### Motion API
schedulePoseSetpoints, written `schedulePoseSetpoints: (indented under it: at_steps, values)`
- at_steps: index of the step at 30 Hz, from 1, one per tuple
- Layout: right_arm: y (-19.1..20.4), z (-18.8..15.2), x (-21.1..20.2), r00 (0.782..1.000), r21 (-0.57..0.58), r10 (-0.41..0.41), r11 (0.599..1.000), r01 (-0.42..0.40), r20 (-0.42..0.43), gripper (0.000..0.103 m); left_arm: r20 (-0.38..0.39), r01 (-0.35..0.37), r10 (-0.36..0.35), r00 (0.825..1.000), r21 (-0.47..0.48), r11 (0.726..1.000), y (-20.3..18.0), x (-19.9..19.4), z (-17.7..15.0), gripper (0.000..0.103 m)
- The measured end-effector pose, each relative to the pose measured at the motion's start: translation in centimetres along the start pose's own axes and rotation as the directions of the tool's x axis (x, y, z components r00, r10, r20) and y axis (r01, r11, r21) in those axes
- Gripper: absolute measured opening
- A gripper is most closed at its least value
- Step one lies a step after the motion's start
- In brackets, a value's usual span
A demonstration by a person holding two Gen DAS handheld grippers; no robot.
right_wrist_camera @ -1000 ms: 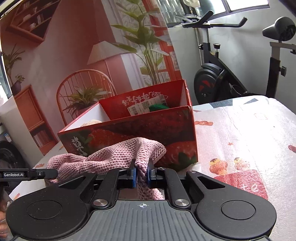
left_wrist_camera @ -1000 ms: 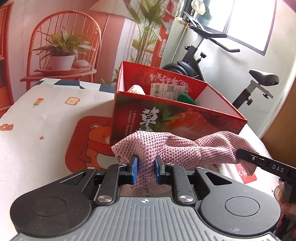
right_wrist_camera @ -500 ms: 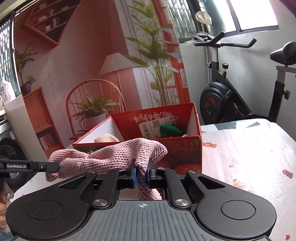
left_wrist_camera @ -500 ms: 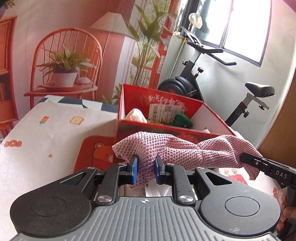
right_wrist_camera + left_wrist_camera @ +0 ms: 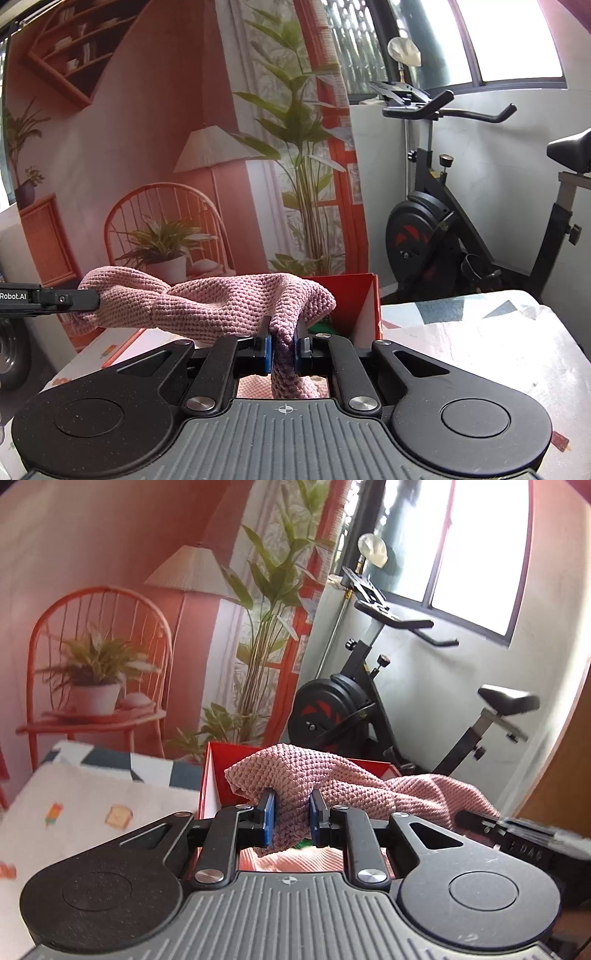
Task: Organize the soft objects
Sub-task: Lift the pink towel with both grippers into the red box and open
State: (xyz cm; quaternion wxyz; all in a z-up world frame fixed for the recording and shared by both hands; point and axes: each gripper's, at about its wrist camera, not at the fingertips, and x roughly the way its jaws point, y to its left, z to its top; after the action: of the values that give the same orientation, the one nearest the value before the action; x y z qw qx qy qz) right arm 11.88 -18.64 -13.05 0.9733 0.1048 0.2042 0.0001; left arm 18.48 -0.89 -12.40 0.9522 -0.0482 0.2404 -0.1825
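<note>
Two cameras look across a table covered by a pale printed cloth with small cartoon motifs (image 5: 92, 805), seen again at the right of the right wrist view (image 5: 480, 339). Behind it a printed backdrop of a salmon-pink room (image 5: 110, 572) is hung, with a spindle-back chair, a potted plant and a pleated lampshade drawn on it, and a black exercise bike with a padded saddle (image 5: 354, 709) is parked under a bright window by a white wall. An open red cardboard box with white inner walls (image 5: 208, 775) is set on the cloth; something green is glimpsed inside it, too hidden to name. A dusty-pink knitted cloth with a nubbly, honeycomb-like weave (image 5: 325, 782) is held in the air just in front of and above the box, stretched and slightly twisted between both tools. One bunched end is clamped by the left gripper (image 5: 291, 821), whose blue pads (image 5: 267, 819) are pressed against a thick fold. The other end is pinched by the right gripper (image 5: 283, 350), its blue pads (image 5: 266, 350) drawn close on a narrow hanging fold. Both tools are built of matte black plastic with round discs and a ribbed grey base.
</note>
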Motion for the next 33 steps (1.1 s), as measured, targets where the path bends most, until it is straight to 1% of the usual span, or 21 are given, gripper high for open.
schedulePoseSetpoints:
  at_steps: [3,6,10,15,21,22,23,25,27,28,29,30,31,32,33]
  values:
    - [-0.7,0.8,2.6,0.999,-0.019,-0.023,1.000,0.022,-0.025,0.009,-0.055,-0.021,0.023,0.998,0.030,0.999,-0.2,3.1,0.7,0.020]
    - [-0.8,0.8,5.2,0.997,-0.058,-0.048,0.997,0.044,-0.060,0.009,-0.105,-0.047,0.056,0.993,0.080,0.996,-0.3,6.0,0.8,0.020]
    - [-0.9,0.5,8.5,0.990,-0.097,-0.073,0.993,0.062,-0.119,0.009,-0.162,-0.054,0.074,0.984,0.124,0.991,-0.1,9.2,0.6,0.020]
    - [-0.6,-0.2,11.9,0.976,-0.126,-0.095,0.989,0.071,-0.196,0.009,-0.240,-0.069,0.106,0.965,0.156,0.985,0.5,12.6,-0.1,0.020]
    - [-0.2,-1.5,14.4,0.955,-0.149,-0.125,0.985,0.086,-0.271,0.010,-0.311,-0.067,0.123,0.942,0.184,0.981,1.2,15.1,-0.9,0.020]
    - [-0.1,-1.5,14.6,0.953,-0.151,-0.130,0.984,0.091,-0.275,0.012,-0.320,-0.060,0.118,0.940,0.185,0.981,1.2,15.2,-1.0,0.022]
    - [0.0,-1.6,14.7,0.952,-0.154,-0.137,0.983,0.097,-0.275,0.018,-0.325,-0.051,0.110,0.939,0.186,0.981,1.2,15.3,-1.0,0.025]
    - [0.0,-1.6,14.5,0.955,-0.162,-0.146,0.981,0.106,-0.260,0.024,-0.310,-0.041,0.097,0.946,0.184,0.982,1.2,15.1,-1.0,0.026]
    - [0.0,-1.5,14.1,0.960,-0.154,-0.140,0.983,0.104,-0.243,0.025,-0.298,-0.023,0.075,0.952,0.176,0.984,1.1,14.7,-0.8,0.033]
    - [-0.2,-1.3,13.8,0.961,-0.155,-0.142,0.982,0.107,-0.237,0.028,-0.288,-0.020,0.070,0.955,0.174,0.984,0.9,14.3,-0.7,0.045]
    - [-0.2,-1.1,13.5,0.963,-0.158,-0.147,0.981,0.113,-0.227,0.035,-0.273,-0.019,0.066,0.960,0.173,0.985,0.8,13.8,-0.5,0.056]
    - [-0.2,-1.0,13.1,0.965,-0.160,-0.152,0.980,0.119,-0.215,0.039,-0.253,-0.016,0.059,0.966,0.168,0.986,0.7,13.3,-0.3,0.061]
    - [-0.1,-0.8,12.8,0.967,-0.160,-0.155,0.979,0.124,-0.201,0.051,-0.236,-0.010,0.048,0.971,0.160,0.987,0.7,12.8,-0.1,0.071]
    - [-0.1,-0.6,12.3,0.970,-0.158,-0.156,0.979,0.127,-0.188,0.061,-0.222,-0.011,0.045,0.974,0.153,0.988,0.6,12.3,0.0,0.077]
    - [0.0,-0.4,11.9,0.972,-0.158,-0.154,0.979,0.127,-0.179,0.065,-0.210,-0.014,0.044,0.977,0.145,0.989,0.6,11.7,0.2,0.079]
